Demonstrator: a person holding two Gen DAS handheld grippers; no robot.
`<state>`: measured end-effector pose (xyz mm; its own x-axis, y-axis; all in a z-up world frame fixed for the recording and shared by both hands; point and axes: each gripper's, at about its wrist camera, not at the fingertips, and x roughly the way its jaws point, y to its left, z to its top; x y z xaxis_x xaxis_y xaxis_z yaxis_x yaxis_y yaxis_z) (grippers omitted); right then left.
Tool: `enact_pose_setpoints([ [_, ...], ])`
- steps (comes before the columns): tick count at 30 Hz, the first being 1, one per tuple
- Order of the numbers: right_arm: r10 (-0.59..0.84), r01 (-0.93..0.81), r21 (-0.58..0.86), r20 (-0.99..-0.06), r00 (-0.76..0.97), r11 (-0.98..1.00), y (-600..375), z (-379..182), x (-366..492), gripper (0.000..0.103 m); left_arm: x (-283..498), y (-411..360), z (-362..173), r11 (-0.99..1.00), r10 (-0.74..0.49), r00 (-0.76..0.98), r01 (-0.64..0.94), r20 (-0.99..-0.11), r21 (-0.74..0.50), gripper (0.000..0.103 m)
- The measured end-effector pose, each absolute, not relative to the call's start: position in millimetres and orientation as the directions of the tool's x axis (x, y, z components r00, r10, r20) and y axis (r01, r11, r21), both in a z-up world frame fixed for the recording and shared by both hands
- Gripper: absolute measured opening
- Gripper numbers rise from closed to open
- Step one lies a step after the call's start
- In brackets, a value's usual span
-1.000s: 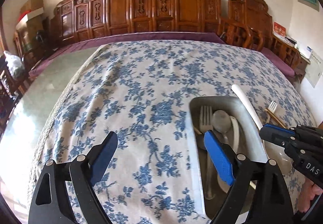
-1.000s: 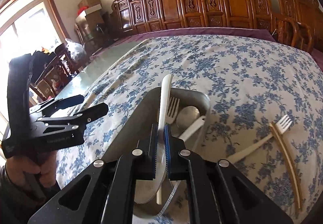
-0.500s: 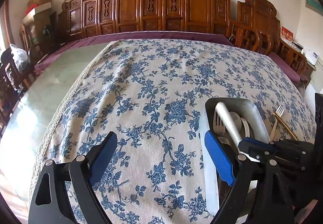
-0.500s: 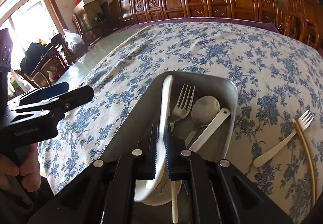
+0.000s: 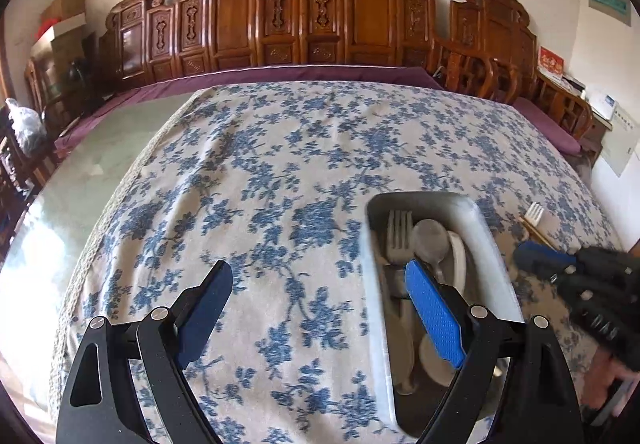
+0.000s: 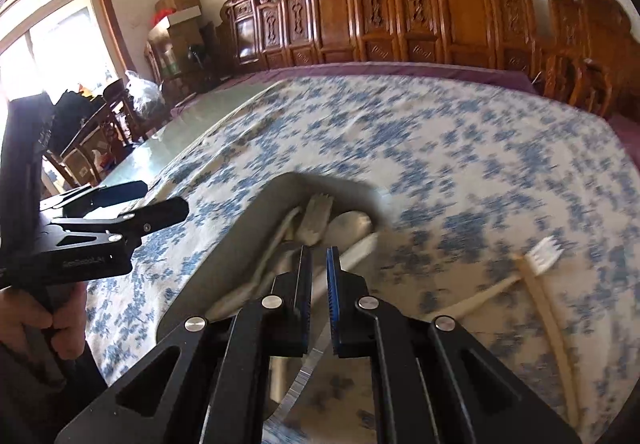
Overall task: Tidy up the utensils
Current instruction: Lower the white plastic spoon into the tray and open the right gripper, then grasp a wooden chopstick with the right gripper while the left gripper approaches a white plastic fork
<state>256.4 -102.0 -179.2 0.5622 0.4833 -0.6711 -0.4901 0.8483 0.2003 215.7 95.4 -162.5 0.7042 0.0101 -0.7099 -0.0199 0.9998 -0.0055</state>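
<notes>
A grey metal tray point(image 5: 486, 228) sits on the blue-flowered tablecloth and holds a metal fork point(image 5: 399, 232), a metal spoon point(image 5: 430, 242) and white spoons. It also shows in the right wrist view point(image 6: 256, 220), where a white spoon point(image 6: 264, 260) lies along its left side. My left gripper point(image 5: 318, 284) is open and empty, its right finger over the tray. My right gripper point(image 6: 319, 264) is slightly open and empty, just above the tray's right side; it also shows blurred in the left wrist view point(image 5: 540, 256). A white fork point(image 6: 504, 284) and a wooden chopstick point(image 6: 548, 324) lie on the cloth right of the tray.
The tablecloth point(image 5: 280, 164) covers a green glass table point(image 5: 80, 172), bare along its left side. Carved wooden chairs point(image 5: 312, 24) line the far edge. More chairs and boxes stand at the left by a window point(image 6: 48, 44).
My right gripper has let go of the white spoon, which now lies in the tray, and has opened a little and drawn back to the right. My left gripper stays open.
</notes>
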Motion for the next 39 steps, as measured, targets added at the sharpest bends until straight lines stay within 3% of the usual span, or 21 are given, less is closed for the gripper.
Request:
enact_pose_setpoints([
  [12, 0.336, -0.385, 0.091, -0.693, 0.638, 0.919, -201.2, -162.2, 261.1, 0.010, 210.6, 53.1, -159.8, 0.996, -0.078, 0.702, 0.085, -0.708, -0.026, 0.085],
  [15, 0.281, -0.364, 0.042, -0.721, 0.633, 0.930, -225.1, -173.7, 261.7, 0.023, 207.7, 40.8, -160.7, 0.992, -0.108, 0.698, 0.117, -0.708, -0.035, 0.085],
  [19, 0.225, -0.332, 0.012, -0.760, 0.610, 0.943, -251.8, -197.9, 266.2, 0.024, 202.9, 24.1, -162.4, 0.988, -0.127, 0.696, 0.151, -0.707, -0.029, 0.085],
  [29, 0.198, -0.302, 0.028, -0.812, 0.549, 0.953, -280.5, -241.1, 277.6, 0.024, 193.9, -0.1, -165.0, 0.979, -0.158, 0.695, 0.202, -0.702, -0.020, 0.085],
  [39, 0.209, -0.324, 0.035, -0.827, 0.521, 0.945, -280.9, -248.5, 279.3, 0.024, 189.8, -12.8, -167.2, 0.974, -0.168, 0.692, 0.225, -0.702, -0.011, 0.085],
])
